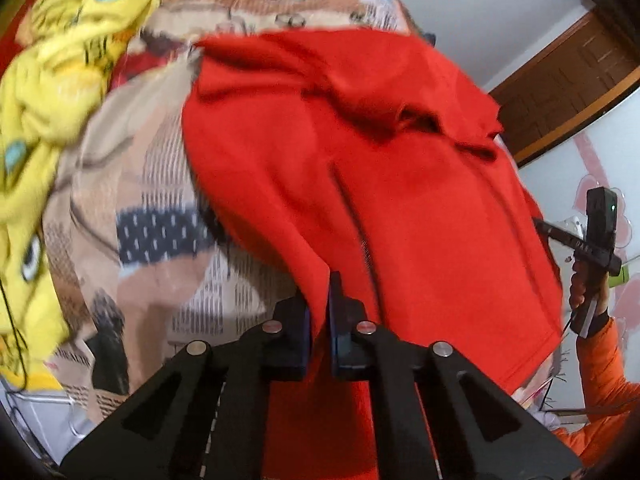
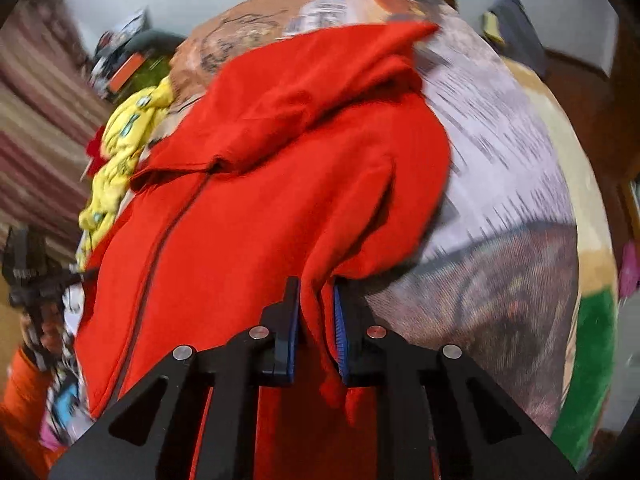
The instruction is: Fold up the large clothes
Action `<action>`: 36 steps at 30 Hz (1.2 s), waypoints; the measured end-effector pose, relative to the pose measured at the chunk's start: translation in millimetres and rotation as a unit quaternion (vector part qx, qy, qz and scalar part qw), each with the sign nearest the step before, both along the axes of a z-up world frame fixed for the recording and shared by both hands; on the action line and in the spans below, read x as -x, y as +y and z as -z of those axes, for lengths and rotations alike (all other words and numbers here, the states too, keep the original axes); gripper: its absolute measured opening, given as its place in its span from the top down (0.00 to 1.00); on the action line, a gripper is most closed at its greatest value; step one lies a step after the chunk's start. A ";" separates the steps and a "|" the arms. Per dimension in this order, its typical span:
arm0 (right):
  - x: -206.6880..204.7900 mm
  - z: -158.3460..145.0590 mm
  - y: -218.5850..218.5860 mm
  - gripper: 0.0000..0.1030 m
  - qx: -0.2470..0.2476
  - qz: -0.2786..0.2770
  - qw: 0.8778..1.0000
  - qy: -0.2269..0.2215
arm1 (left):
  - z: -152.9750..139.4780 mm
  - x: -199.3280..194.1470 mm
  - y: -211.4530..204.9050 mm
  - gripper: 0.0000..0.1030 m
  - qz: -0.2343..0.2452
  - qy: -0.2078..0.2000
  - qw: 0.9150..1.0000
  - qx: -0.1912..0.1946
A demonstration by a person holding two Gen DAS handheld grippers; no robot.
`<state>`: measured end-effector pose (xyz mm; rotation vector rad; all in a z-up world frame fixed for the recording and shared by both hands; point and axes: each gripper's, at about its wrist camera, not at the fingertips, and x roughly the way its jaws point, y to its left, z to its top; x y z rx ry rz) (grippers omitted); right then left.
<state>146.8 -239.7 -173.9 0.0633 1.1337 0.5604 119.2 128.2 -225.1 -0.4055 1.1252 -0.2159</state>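
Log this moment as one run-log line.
task: fold large clothes | left tool: shut on red garment | right tool: shut on red garment | garment: spread over patterned blanket | yellow cloth: untouched

The red garment (image 1: 392, 184) is soft, matt cloth — fleece-like. The printed blanket (image 1: 132, 184) beneath looks napped and dull. At ten o'clock, the yellow garment (image 1: 48, 92) is thin, crumpled cloth. Gripper arms — matt black plastic.

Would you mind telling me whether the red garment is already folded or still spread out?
Spread out, not folded: the red garment drapes loosely over the patterned blanket, rumpled at its far end, near edge pinched in both hand-held grippers.
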 end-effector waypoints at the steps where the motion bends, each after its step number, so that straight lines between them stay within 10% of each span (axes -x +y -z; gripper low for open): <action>1: -0.4 -5.3 3.2 0.87 0.002 -0.008 1.000 -0.010 | -9.2 -1.7 2.1 0.95 -0.003 -0.014 1.000 -0.001; 16: -73.3 -71.1 23.5 0.87 -0.016 -0.012 0.994 -0.110 | -94.2 -83.4 36.8 0.95 -0.048 -0.145 0.987 -0.058; 24: -132.6 -57.4 24.8 0.87 0.008 0.032 0.992 -0.121 | -54.0 -146.5 58.7 0.95 -0.121 -0.113 0.982 -0.086; 36: -176.0 -6.4 45.4 0.83 0.066 0.028 0.993 -0.091 | 39.0 -185.5 66.5 0.83 -0.105 -0.014 0.987 -0.120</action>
